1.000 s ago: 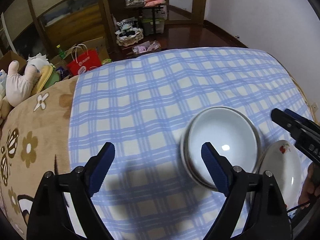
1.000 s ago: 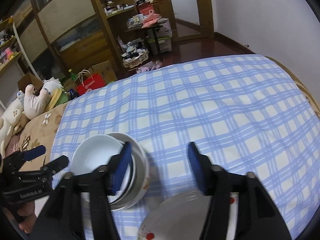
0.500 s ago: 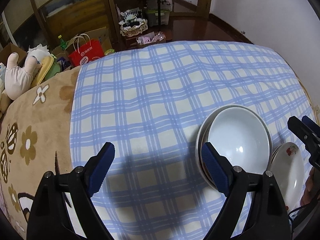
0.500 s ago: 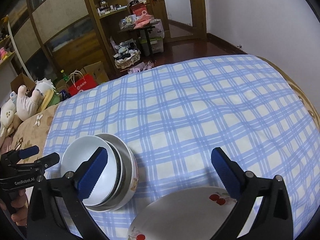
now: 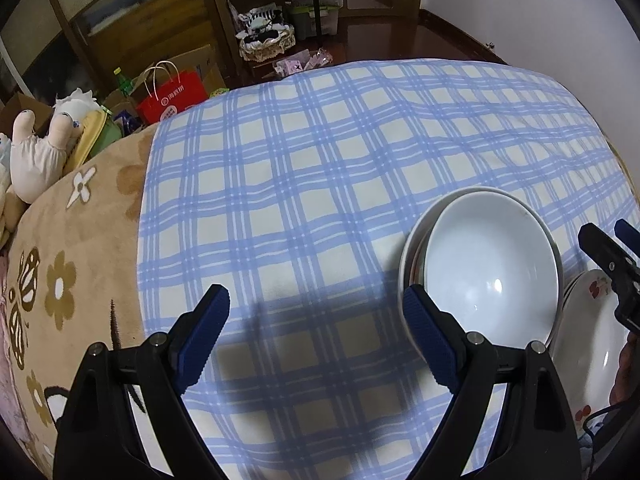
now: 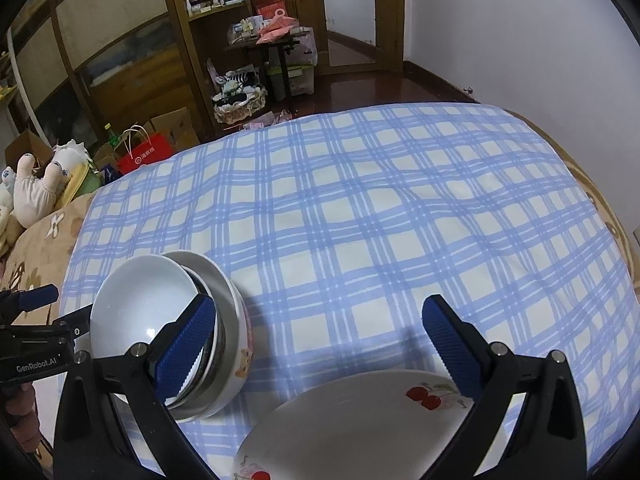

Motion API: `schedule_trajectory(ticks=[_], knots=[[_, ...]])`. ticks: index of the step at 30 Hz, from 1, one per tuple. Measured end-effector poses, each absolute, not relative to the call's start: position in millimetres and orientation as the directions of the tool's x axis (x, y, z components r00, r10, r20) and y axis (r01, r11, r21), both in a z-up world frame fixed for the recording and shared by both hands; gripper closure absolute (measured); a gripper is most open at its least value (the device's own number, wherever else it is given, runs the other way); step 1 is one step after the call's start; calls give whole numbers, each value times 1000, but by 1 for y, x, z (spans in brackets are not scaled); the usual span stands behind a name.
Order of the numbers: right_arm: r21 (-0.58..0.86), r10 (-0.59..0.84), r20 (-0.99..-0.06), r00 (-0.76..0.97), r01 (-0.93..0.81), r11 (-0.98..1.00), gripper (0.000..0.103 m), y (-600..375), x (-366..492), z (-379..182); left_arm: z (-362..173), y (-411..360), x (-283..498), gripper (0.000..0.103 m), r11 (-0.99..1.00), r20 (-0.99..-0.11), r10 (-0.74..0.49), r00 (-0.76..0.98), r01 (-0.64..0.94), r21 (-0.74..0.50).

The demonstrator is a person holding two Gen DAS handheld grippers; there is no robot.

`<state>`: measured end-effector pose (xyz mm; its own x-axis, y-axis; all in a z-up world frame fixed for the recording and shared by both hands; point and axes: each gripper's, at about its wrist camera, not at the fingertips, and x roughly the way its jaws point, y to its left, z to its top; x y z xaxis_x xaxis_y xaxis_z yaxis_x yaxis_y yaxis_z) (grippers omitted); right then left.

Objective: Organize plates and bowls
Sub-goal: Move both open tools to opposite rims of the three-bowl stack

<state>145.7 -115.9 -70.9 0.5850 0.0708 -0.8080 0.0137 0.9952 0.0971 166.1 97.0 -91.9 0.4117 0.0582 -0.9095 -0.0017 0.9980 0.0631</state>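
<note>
Both grippers, left [image 5: 316, 336] and right [image 6: 320, 344], gaped wide, holding nothing; beside the nested white ceramic bowls [image 6: 168, 328] lay cherry-printed white plates [image 6: 360, 424], apparently sorted by kind.

A bed carries everything, spread with a blue-and-white checked cloth [image 6: 360, 220] over a tan flowered blanket [image 5: 72, 248]. On the cloth a stack of bowls [image 6: 168, 332] sits near the blanket's edge. Just beside the stack, away from the blanket, lies a cherry-patterned plate [image 6: 360, 424].

A blue plaid sheet [image 5: 320, 200] covers the bed, beside a plush toy [image 5: 38, 156] and red bag [image 5: 172, 96].
</note>
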Motion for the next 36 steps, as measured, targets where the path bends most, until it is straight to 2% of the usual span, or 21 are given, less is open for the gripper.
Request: schedule_trajectory(ticks=[5,22,31,36], knots=[[101,75,-827,557,16,995,0,-114,148,-77,-96,105,170,16,1000,-924,-4,382,-10,-8],[151,114,-875,471,43,988,0,-118,153,-94,-110,115,180,16,990,-944,-127,305,-25,-142],[144,111,-890,442,41,989,0,-113,156,-101,-111,113,180,16,988,-944,-135,301,-25,-150],[136,102,-892,440,46,990,0,-113,155,-101,-108,108,178,16,994,-945,-97,314,-9,-105]])
